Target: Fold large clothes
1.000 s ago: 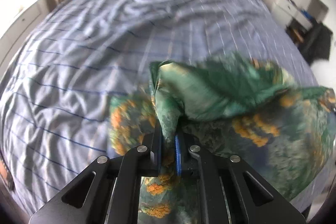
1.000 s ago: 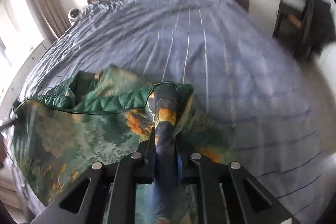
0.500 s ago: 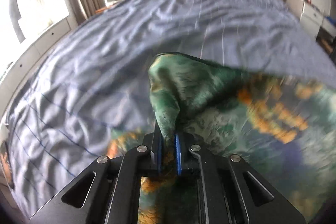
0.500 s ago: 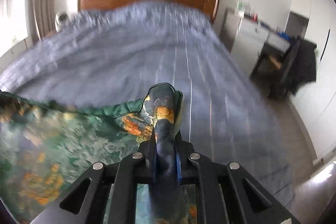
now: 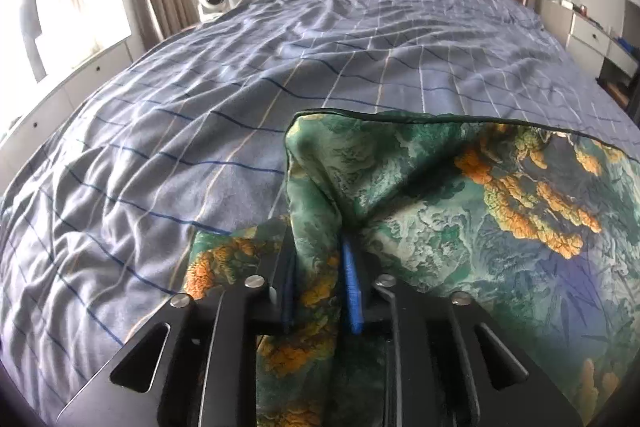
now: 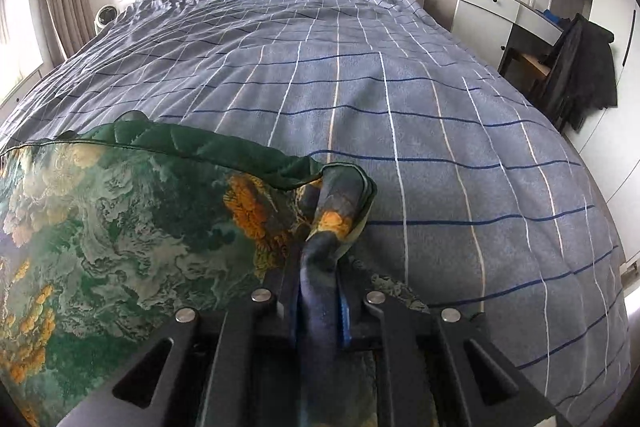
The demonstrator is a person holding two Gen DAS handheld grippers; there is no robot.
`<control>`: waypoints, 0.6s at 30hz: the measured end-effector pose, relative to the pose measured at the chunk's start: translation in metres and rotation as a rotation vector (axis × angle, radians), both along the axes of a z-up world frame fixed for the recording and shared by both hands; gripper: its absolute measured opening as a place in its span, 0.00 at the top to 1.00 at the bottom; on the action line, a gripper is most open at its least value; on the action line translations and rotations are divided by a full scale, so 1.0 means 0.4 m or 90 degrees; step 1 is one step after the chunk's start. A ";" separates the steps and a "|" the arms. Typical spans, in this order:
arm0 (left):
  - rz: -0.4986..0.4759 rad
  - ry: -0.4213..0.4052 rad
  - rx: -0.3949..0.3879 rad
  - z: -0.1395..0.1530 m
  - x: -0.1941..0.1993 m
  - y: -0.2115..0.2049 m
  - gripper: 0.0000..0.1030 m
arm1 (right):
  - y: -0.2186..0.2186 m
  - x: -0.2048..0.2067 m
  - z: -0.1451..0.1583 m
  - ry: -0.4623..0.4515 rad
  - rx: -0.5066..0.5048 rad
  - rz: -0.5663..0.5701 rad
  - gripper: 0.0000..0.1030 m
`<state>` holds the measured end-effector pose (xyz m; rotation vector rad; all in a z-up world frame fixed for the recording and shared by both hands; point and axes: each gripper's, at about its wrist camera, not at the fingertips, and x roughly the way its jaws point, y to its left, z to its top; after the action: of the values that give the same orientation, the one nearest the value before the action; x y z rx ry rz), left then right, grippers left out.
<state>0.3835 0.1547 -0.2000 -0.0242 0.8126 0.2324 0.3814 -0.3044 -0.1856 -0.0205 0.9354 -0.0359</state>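
Left claw (image 5: 318,267) clamped on one bunched corner of the green, orange-patterned quilted silk garment (image 5: 460,211); right claw (image 6: 320,267) clamped on the opposite corner (image 6: 120,227) — top hem stretched between, held up over the foot end of the bed with the blue checked cover (image 6: 400,107). Held apart and raised, probably to let the cloth hang flat and square before laying it down for a fold — lower part hanging out of sight. No containers in view.
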 end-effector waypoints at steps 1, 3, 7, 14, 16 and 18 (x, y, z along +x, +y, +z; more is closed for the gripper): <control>0.008 0.003 0.001 0.008 -0.002 0.004 0.66 | 0.006 0.011 -0.002 0.002 0.001 0.000 0.84; 0.025 0.003 -0.008 0.032 -0.009 0.018 0.33 | 0.004 0.017 0.001 0.005 0.004 0.000 0.83; 0.019 -0.029 -0.058 0.101 -0.058 0.044 0.17 | -0.016 0.030 0.025 0.027 0.022 -0.004 0.78; -0.030 -0.068 -0.030 0.205 -0.079 0.014 0.09 | -0.062 -0.012 0.183 -0.048 0.051 -0.002 0.34; -0.044 -0.066 -0.028 0.213 -0.051 -0.004 0.09 | -0.044 -0.032 0.237 -0.077 0.037 0.017 0.34; -0.057 -0.058 -0.010 0.204 -0.014 -0.024 0.09 | -0.017 -0.052 0.269 -0.089 0.039 0.048 0.34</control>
<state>0.3780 0.1451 -0.1183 -0.0131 0.7231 0.1391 0.3605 -0.3110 -0.0781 0.0037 0.7942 0.0602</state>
